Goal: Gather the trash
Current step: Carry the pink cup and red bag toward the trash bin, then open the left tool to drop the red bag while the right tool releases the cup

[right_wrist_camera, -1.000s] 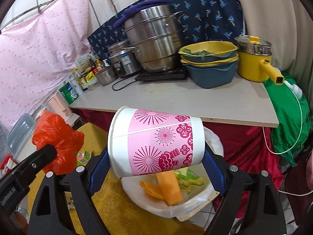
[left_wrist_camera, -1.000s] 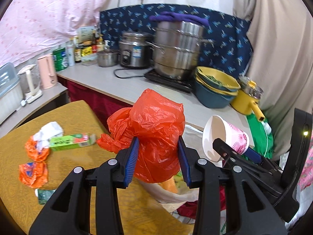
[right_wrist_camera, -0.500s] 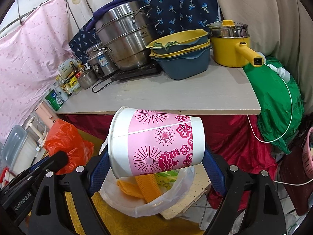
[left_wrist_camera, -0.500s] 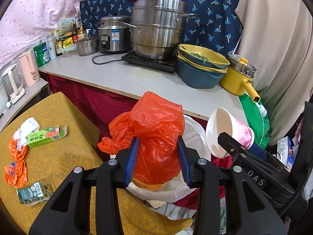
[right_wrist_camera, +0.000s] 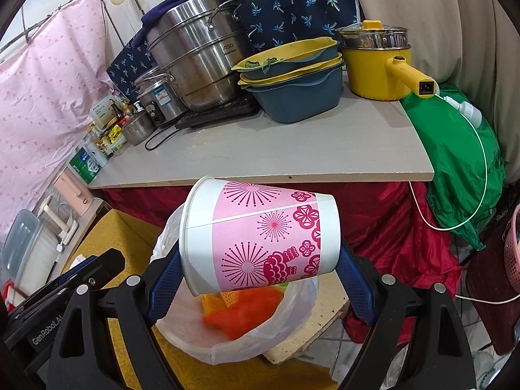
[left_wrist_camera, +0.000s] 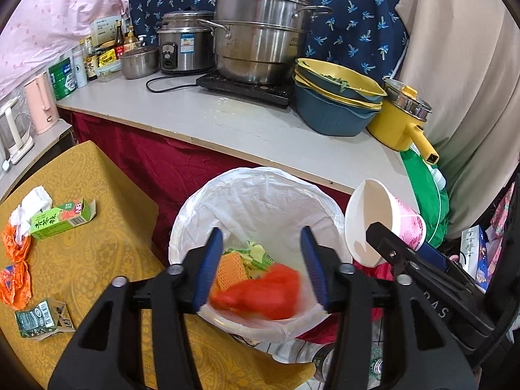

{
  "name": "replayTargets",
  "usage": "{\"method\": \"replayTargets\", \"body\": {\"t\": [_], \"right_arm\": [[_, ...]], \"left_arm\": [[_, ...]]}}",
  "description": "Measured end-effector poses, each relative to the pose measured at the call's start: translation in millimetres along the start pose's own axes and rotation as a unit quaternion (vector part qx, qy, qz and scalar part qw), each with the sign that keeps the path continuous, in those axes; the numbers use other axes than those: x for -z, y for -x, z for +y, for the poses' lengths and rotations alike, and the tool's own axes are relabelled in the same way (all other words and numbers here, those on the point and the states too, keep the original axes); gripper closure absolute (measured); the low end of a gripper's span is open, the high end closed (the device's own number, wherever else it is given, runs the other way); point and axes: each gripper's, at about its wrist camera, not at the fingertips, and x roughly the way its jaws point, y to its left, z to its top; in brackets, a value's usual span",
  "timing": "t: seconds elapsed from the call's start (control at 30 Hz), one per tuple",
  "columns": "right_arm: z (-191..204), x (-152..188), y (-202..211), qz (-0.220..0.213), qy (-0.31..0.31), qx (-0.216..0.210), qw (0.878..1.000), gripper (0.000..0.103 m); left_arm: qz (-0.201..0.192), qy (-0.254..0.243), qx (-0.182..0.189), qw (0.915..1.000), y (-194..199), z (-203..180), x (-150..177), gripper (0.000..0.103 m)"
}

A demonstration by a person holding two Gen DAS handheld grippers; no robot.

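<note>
Now my left gripper [left_wrist_camera: 261, 265] jaws just opening, nothing between pads; red bag [left_wrist_camera: 260, 292] blurred below, inside white-lined bin [left_wrist_camera: 260, 188]. My right gripper [right_wrist_camera: 260, 269] at three o'clock clamps pink paper cup [right_wrist_camera: 260, 237] sideways above bin. Green carton [left_wrist_camera: 60, 219], scraps at nine o'clock on yellow table [left_wrist_camera: 97, 260].

Orange plastic bag [left_wrist_camera: 263, 292] is motion-blurred inside the white-lined bin [left_wrist_camera: 260, 188], on top of an orange mesh piece [left_wrist_camera: 230, 269] and green scraps; nothing is touching it. Paper cup [right_wrist_camera: 260, 237], white with pink firework print, lies sideways, mouth to my left, base to my right, above the bin's right edge. Still out on the yellow cloth: green drink carton [left_wrist_camera: 61, 219] lying flat with its flap open, white tissue wad [left_wrist_camera: 31, 203] touching it, two orange wrapper scraps [left_wrist_camera: 14, 266], and a flattened dark green carton [left_wrist_camera: 42, 318] nearest me.
</note>
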Motion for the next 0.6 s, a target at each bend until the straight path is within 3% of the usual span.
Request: {"method": "replayTargets", "body": {"t": [0.3, 0.6], "right_arm": [[13, 3, -10, 0.011, 0.012, -0.009, 1.000, 0.020], [44, 5, -26, 0.019, 0.041, -0.022, 0.999, 0.020]], "left_arm": [[-0.009, 0.023, -0.023, 0.9994, 6, 23, 1, 0.033], [-0.015, 0.044, -0.056, 0.9974, 19, 55, 9, 0.032]]}}
